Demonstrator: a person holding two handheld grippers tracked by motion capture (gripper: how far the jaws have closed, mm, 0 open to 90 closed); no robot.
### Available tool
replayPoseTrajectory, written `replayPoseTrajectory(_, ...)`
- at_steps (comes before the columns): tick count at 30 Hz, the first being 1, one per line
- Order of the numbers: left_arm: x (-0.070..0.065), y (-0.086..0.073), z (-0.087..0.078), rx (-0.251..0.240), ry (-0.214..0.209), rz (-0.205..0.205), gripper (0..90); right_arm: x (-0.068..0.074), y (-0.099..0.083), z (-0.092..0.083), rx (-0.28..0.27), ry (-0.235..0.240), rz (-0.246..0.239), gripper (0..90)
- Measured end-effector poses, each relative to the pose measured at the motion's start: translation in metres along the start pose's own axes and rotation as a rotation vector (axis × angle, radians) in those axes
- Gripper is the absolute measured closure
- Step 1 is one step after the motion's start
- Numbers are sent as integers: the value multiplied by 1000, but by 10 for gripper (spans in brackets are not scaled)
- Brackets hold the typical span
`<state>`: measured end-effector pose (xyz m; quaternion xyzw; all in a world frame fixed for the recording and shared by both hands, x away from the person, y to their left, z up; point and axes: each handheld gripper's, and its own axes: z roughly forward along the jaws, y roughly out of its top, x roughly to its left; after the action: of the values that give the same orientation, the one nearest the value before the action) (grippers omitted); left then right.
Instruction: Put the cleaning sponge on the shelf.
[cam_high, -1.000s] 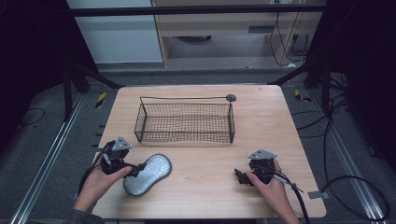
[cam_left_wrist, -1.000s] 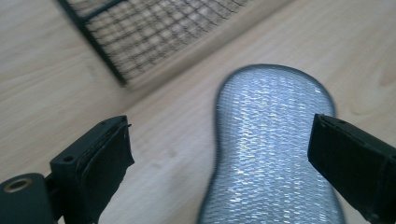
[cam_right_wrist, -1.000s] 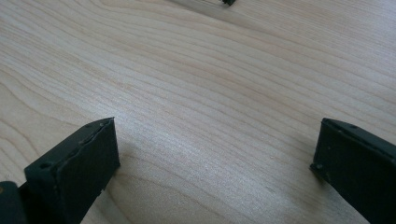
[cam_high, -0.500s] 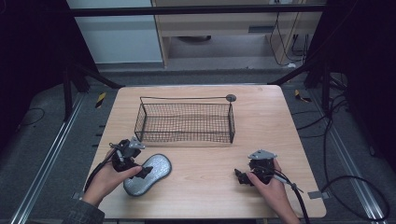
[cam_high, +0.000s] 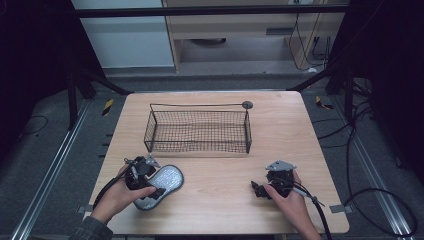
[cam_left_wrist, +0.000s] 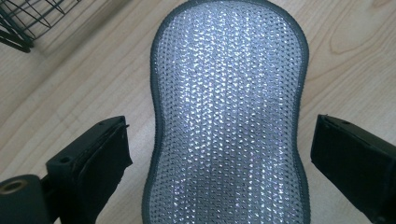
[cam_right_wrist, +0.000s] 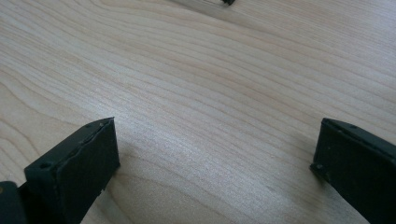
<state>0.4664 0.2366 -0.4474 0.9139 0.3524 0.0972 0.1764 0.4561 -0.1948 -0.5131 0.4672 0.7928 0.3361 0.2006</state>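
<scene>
A silver, sparkly scrubbing pad (cam_high: 171, 176) with a grey border lies flat on the wooden table (cam_high: 220, 210), front left. My left gripper (cam_high: 153, 183) is open and low over its near end. In the left gripper view the pad (cam_left_wrist: 229, 88) runs up between the two black jaws of the left gripper (cam_left_wrist: 219, 137), which stand apart on either side without touching it. My right gripper (cam_high: 256, 190) rests at the front right, held by a hand. In its own view the right gripper (cam_right_wrist: 217, 135) is open over bare wood with nothing between the jaws.
A black wire basket (cam_high: 197, 105) stands empty at the table's middle back, and its corner (cam_left_wrist: 25, 21) shows at the upper left of the left gripper view. Cables trail from both grippers off the front edge. Dark floor and frame rails surround the table.
The left hand has moved its gripper right and forward, so the open jaws now straddle the pad's near end. The right gripper and the pad have stayed put.
</scene>
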Motion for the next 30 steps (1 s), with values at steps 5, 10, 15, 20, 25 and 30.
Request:
replayPoseTrajectory(5,-1,-1,2,7,4,4,39,0,0,0,1,0,1,4)
replayPoseTrajectory(10,0,0,7,39,6,8,40,0,0,0,2,-1,1,4)
replayPoseTrajectory(15,-3,2,13,63,4,3,37,0,0,0,3,-1,0,4)
replayPoseTrajectory(20,-4,4,16,86,-7,14,36,0,0,0,4,1,1,4)
replayPoseTrajectory(25,-3,5,20,104,-15,13,41,0,0,0,5,1,1,4)
replayPoseTrajectory(30,-8,9,22,131,-7,41,38,0,0,0,5,-1,-1,4)
